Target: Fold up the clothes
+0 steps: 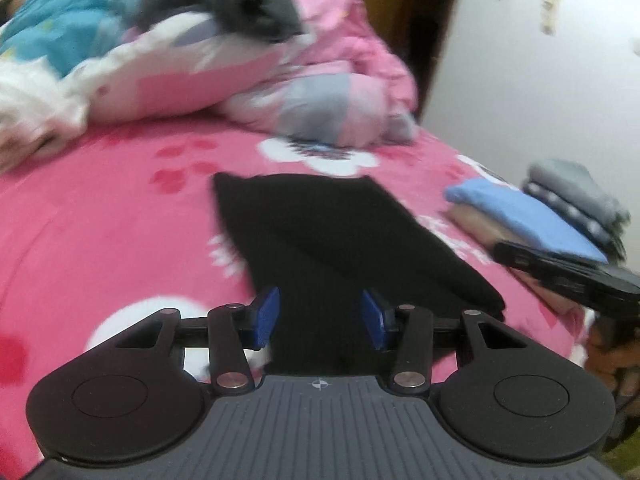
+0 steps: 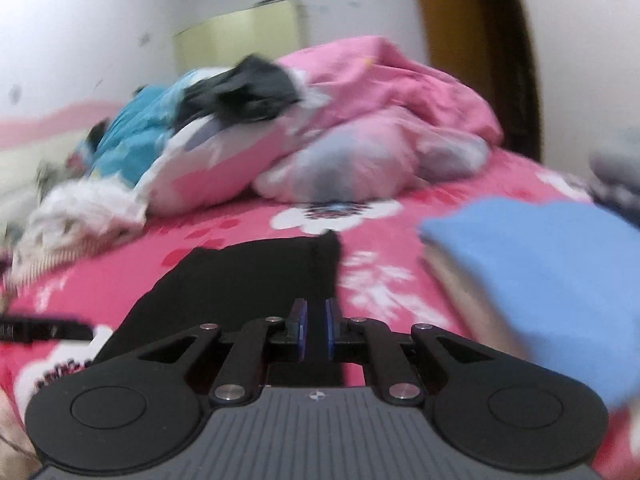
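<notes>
Here, the left gripper (image 1: 320, 320) has its blue pads (image 1: 266, 316) spread apart, and nothing is pinched between them; the black garment (image 1: 340, 240) lies directly under and ahead of the gap, but I cannot see the pads pressing on it. The right gripper (image 2: 316, 330) has its pads almost pressed together, with only a narrow slit. Dark cloth shows through this slit, but the blur does not let me tell if it is gripped or only lying behind, so I read the jaws as nearly shut on nothing.

The black garment is spread flat on the pink floral bedsheet (image 1: 100, 200), already partly folded. In the left wrist view its long axis runs away from the gripper and slightly to the right, with a fold ridge crossing diagonally. In the right wrist view the same garment (image 2: 248, 280) lies ahead and to the left of the tool. So it sits between the two hands, and its near edge is just in front of the left gripper, which seems to me the nearer one.

Beyond it, to the right, stands a stack of folded clothes with a light blue piece (image 1: 520, 216) on top. Farther back are the pillows (image 1: 180, 72) and a pink quilt (image 1: 352, 40).
</notes>
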Motion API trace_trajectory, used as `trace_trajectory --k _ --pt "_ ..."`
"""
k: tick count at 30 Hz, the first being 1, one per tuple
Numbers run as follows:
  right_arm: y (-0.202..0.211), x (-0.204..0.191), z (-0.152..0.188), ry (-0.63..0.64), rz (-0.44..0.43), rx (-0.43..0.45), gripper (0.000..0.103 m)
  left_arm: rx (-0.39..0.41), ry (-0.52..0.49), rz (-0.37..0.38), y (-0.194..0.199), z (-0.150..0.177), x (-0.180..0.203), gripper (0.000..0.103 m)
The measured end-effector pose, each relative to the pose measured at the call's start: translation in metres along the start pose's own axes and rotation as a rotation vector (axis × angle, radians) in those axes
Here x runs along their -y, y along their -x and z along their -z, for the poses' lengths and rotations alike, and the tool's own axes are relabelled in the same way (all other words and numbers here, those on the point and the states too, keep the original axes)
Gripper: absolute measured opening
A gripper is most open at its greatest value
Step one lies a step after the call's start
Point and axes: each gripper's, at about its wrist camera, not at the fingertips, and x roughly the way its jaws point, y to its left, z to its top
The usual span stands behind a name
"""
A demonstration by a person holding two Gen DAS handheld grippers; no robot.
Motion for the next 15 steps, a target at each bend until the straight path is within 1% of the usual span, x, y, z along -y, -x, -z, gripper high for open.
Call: trace_trajectory --k 1,2,4,5,6,7,9,10,12,15 --pt "-0.008 -0.007 0.001 0.026 -0.012 -0.002 0.008 -0.003 -0.024 0.013 -0.007 0.002 0.004 0.045" --pt "-0.015 -0.012 0.003 0.048 -0.024 -0.005 0.007 -0.023 -0.033 0.022 -0.015 0.007 0.005 0.045" --pt "-0.03 -0.009 0.013 0.087 0.013 -0.062 0.007 -0.077 -0.021 0.031 -0.03 0.019 -0.001 0.045" --pt "-0.037 -0.005 0.019 0.106 0.04 -0.096 0.007 -0.073 -0.019 0.042 -0.031 0.024 -0.004 0.045" --pt "-0.044 -0.002 0.025 0.125 0.066 -0.131 0.0 -0.049 -0.023 0.062 -0.028 0.028 -0.008 0.046" --pt "-0.045 0.003 0.026 0.126 0.069 -0.145 0.0 -0.043 -0.029 0.077 -0.026 0.029 -0.009 0.046" --pt "-0.041 0.003 0.014 0.151 0.108 -0.144 0.0 -0.031 -0.036 0.111 -0.024 0.032 -0.015 0.047" --pt "-0.041 0.0 0.005 0.166 0.113 -0.132 0.0 -0.024 -0.035 0.129 -0.023 0.033 -0.018 0.048" --pt "-0.047 -0.008 -0.014 0.186 0.081 -0.101 0.0 -0.01 -0.03 0.166 -0.023 0.035 -0.024 0.05" --pt "-0.074 -0.025 -0.038 0.214 -0.001 -0.081 0.0 0.01 -0.012 0.219 -0.022 0.039 -0.032 0.051"
